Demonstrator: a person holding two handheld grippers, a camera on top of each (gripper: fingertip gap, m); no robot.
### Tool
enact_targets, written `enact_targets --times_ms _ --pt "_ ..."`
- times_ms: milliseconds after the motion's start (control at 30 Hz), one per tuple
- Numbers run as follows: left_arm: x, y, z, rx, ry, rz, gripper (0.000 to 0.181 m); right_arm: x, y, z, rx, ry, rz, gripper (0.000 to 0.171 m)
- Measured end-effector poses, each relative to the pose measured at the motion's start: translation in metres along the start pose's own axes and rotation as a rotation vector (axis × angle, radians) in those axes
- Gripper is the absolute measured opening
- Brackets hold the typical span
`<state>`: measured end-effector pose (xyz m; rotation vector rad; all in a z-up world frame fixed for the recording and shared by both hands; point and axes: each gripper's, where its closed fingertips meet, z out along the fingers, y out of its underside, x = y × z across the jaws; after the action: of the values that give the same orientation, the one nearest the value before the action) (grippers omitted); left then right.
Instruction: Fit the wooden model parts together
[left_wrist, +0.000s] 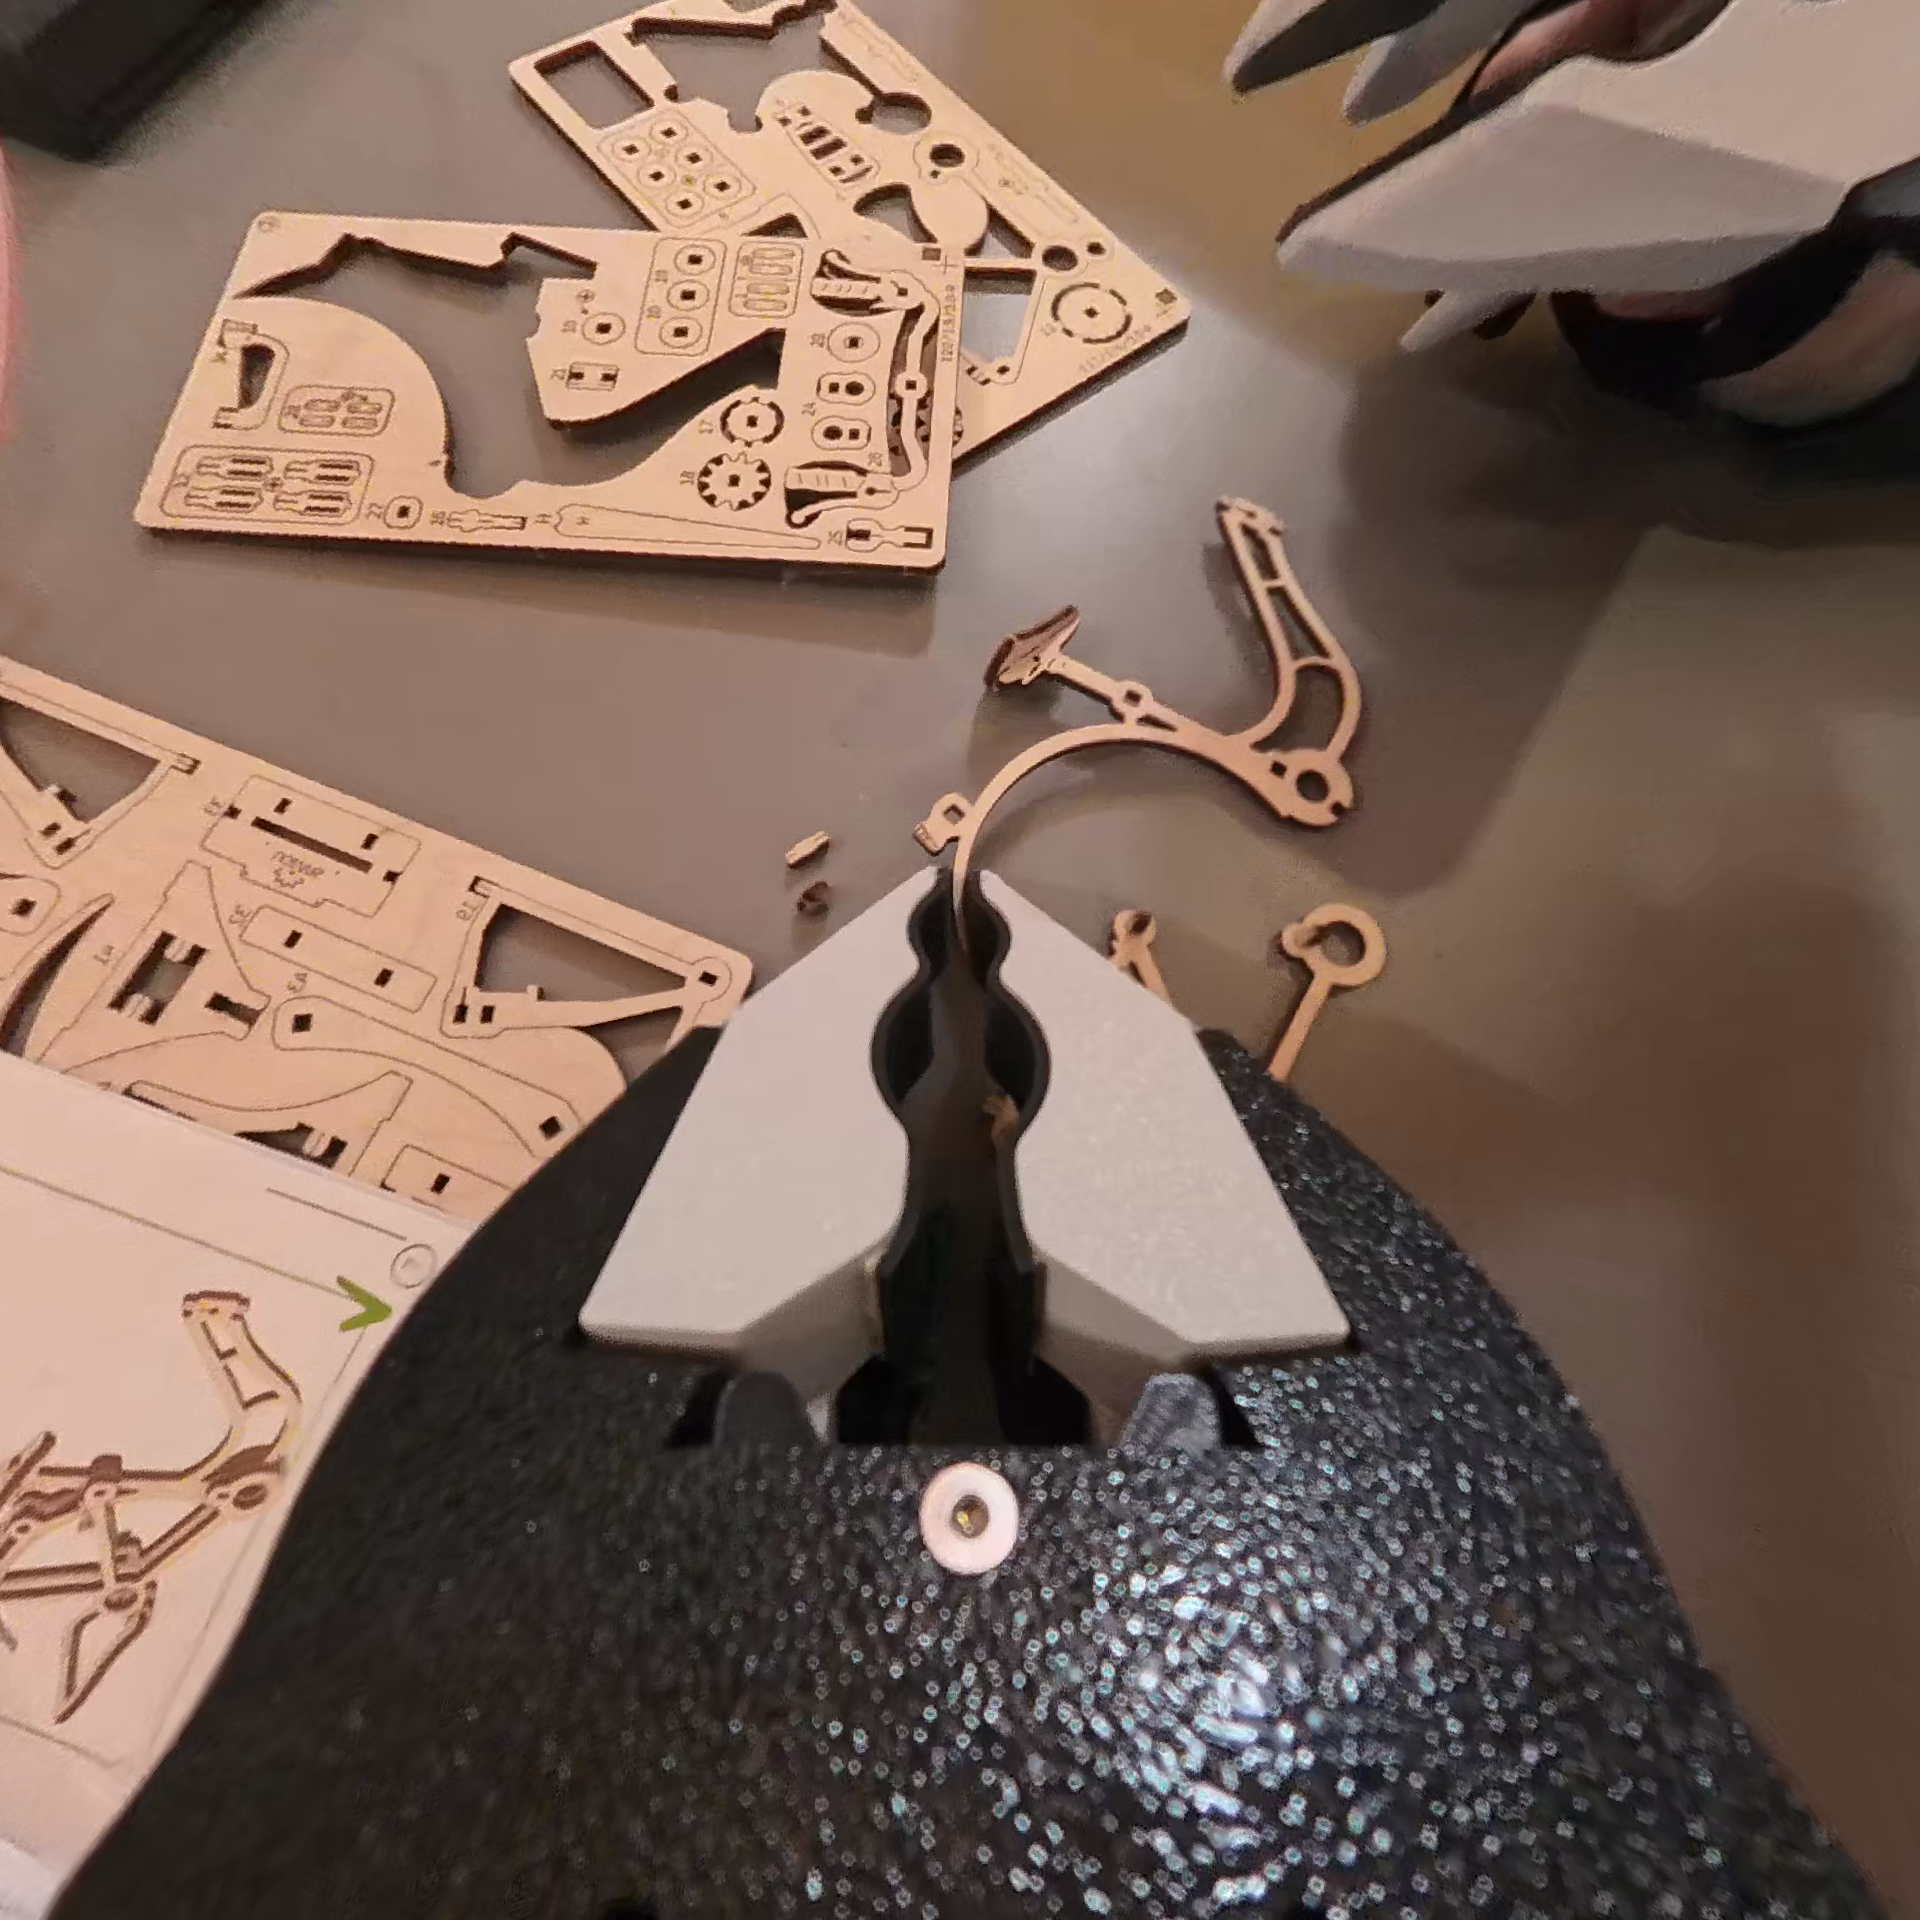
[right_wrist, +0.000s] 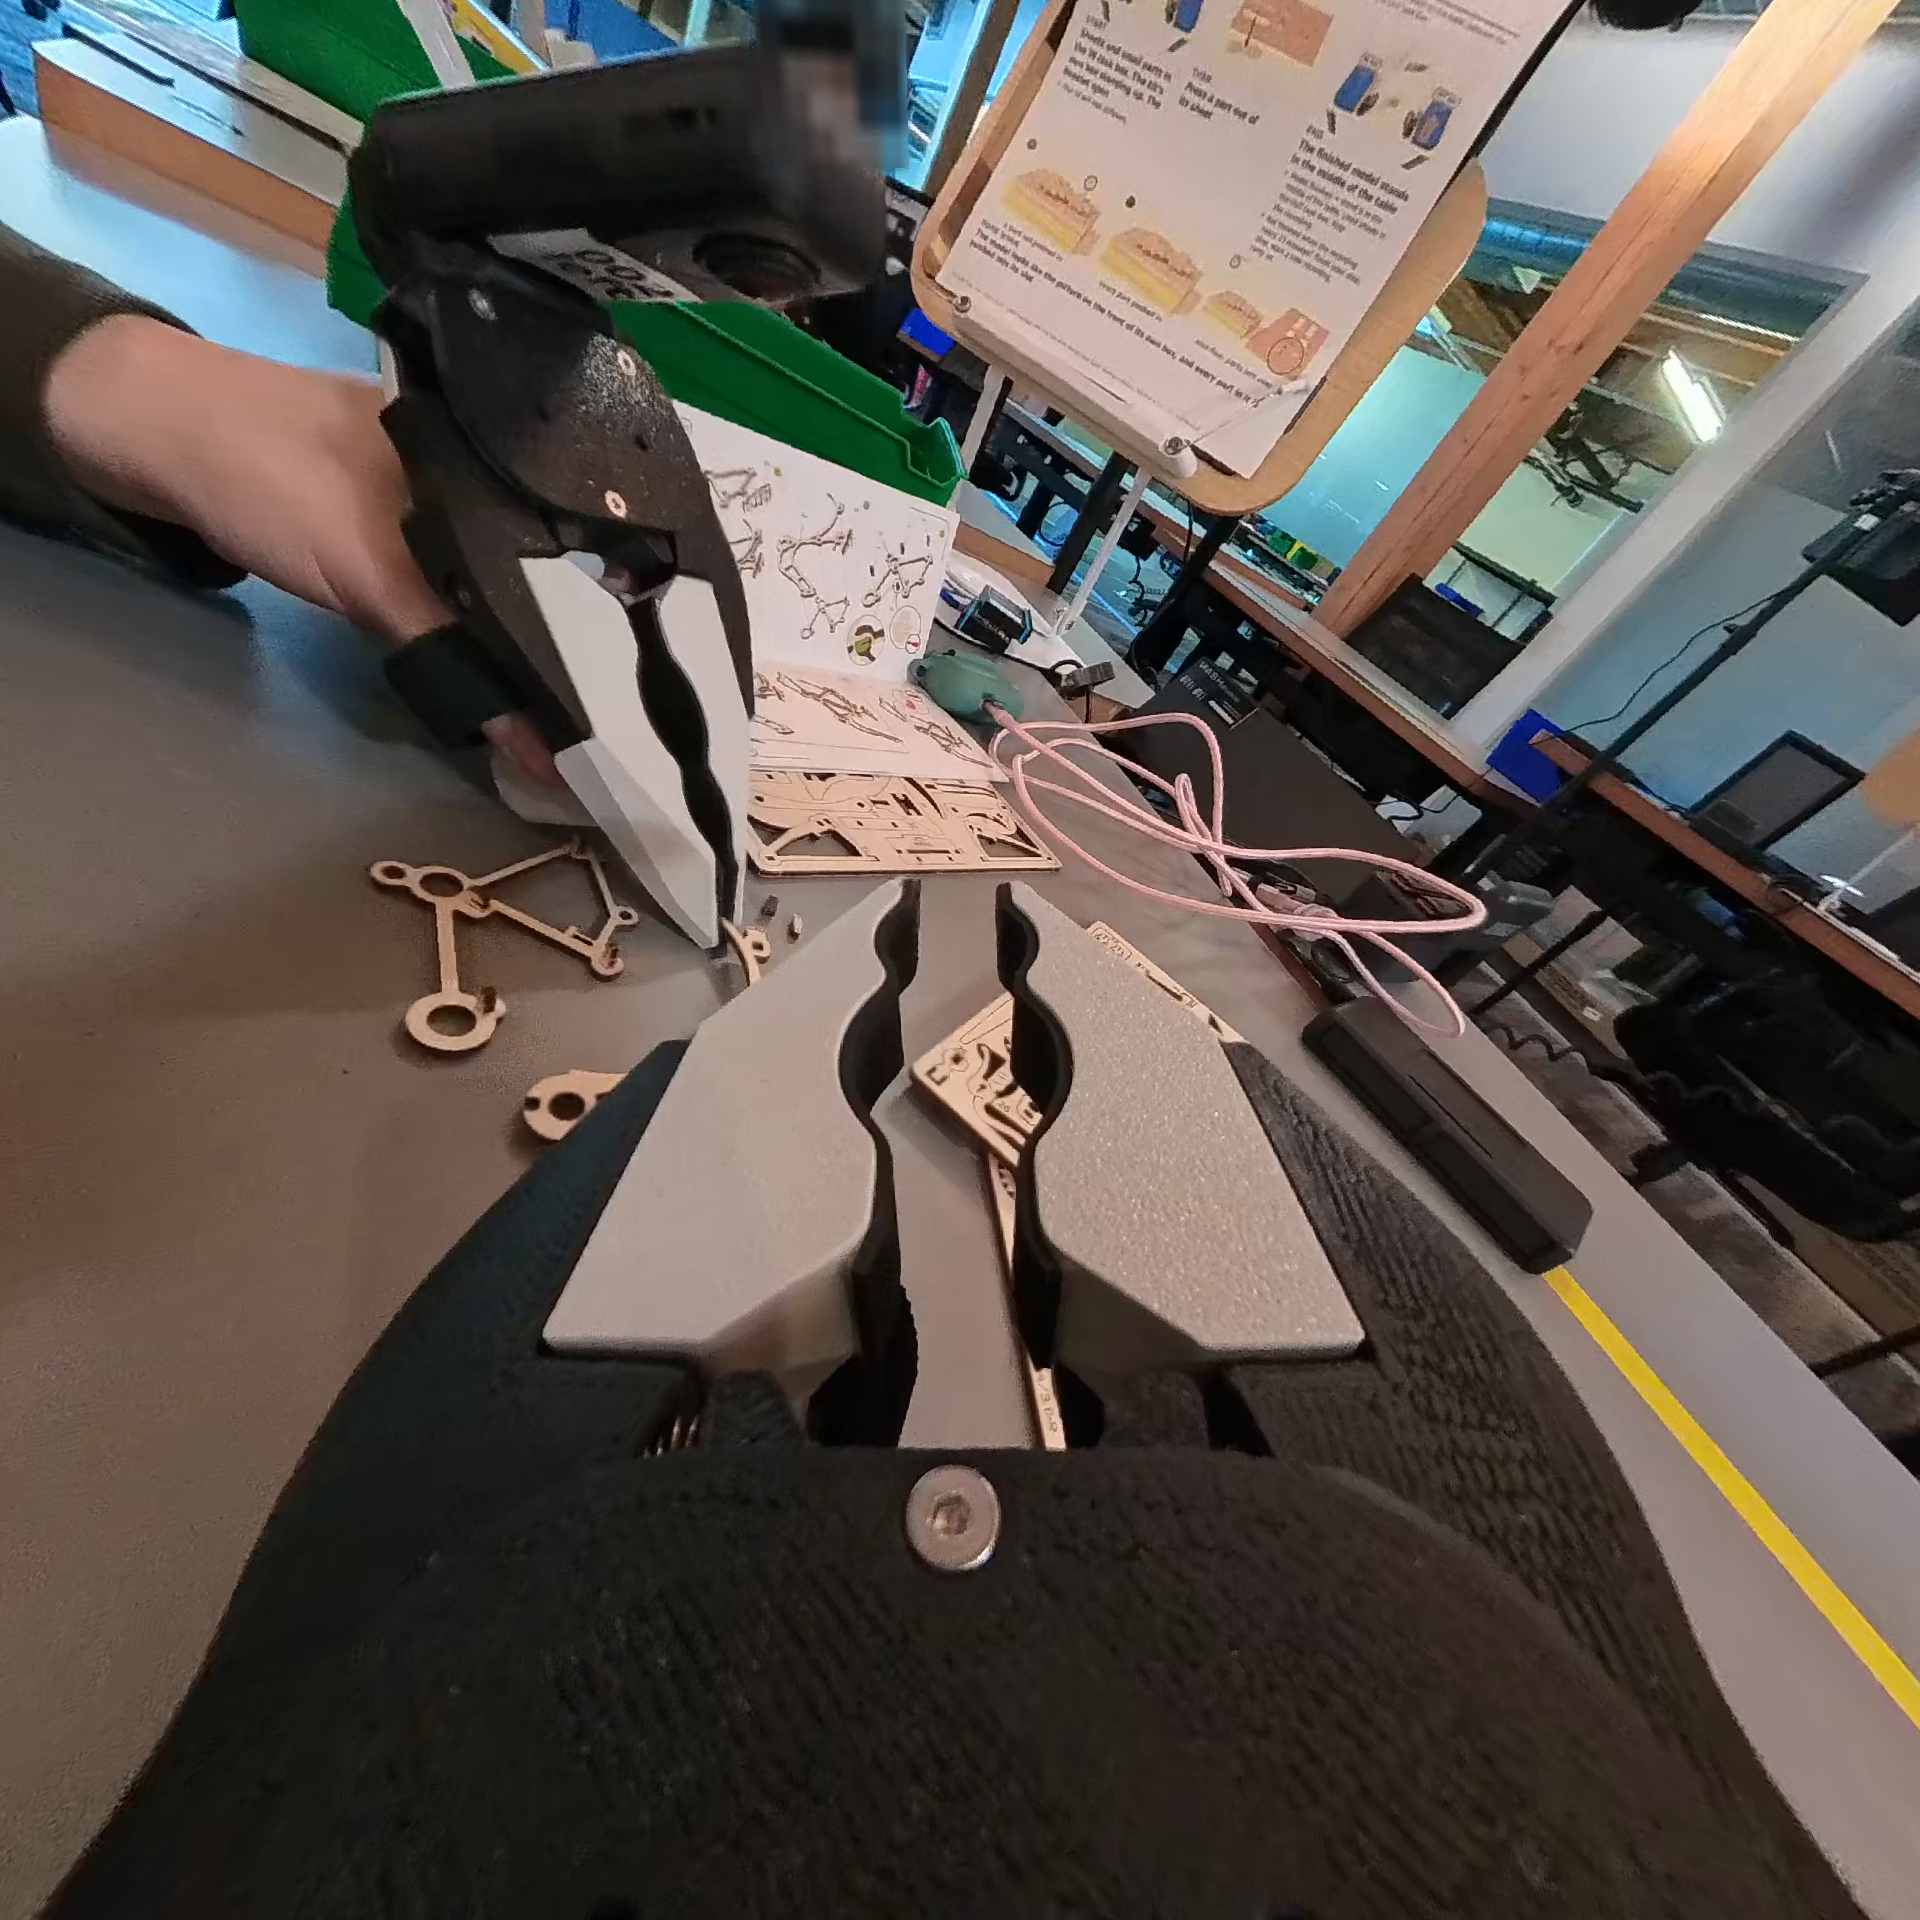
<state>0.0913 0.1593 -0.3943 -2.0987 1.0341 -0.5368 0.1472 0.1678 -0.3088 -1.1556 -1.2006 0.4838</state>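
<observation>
Here the left gripper (left_wrist: 961, 894) was clamped on the thin arc of the curved wooden frame piece (left_wrist: 1184, 727), apparently to steady it on the grey table (left_wrist: 1558, 1039), while the right gripper (right_wrist: 958, 904) hovered empty nearby with fingers apart, seemingly free to fetch a loose ring-ended part (right_wrist: 457, 956) for fitting.

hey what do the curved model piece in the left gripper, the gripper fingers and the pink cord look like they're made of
Curved frame piece: thin pale wood, probably laser-cut plywood, with dark edges.
Left gripper fingers: matte grey, grainy, likely printed plastic; black wavy inner pads look rubbery.
Pink cord: seemingly a braided fabric sheath, lying in loose loops.
</observation>
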Motion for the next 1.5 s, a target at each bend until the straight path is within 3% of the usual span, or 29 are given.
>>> enact_targets --times_ms 33,467,667,933,1100,1267,1500 --pt "-0.002 0.0 -0.001 0.001 -0.021 0.024 0.0 0.0 0.0 -0.001 0.003 0.0 0.001 0.013" --pt "-0.004 -0.015 -0.022 0.133 -0.053 0.099 0.0 -0.001 -0.002 -0.005 0.007 0.013 -0.043 0.014" --pt "0.009 -0.037 -0.043 0.254 -0.081 0.235 0.0 -0.001 -0.02 -0.014 0.103 0.007 0.001 0.018" --pt "0.011 -0.045 -0.057 0.332 0.07 0.038 0.0 0.034 -0.039 -0.038 0.267 0.142 0.103 0.026" --pt "0.017 -0.062 -0.075 0.468 0.174 -0.054 0.0 0.014 -0.03 -0.02 0.219 -0.012 0.169 0.039" --pt "0.032 -0.075 -0.085 0.581 0.265 -0.08 0.0 -0.007 -0.051 -0.013 0.319 -0.143 0.281 0.042" --pt "0.046 -0.078 -0.086 0.603 0.365 -0.126 0.0 -0.015 -0.071 -0.017 0.411 -0.197 0.341 0.047"
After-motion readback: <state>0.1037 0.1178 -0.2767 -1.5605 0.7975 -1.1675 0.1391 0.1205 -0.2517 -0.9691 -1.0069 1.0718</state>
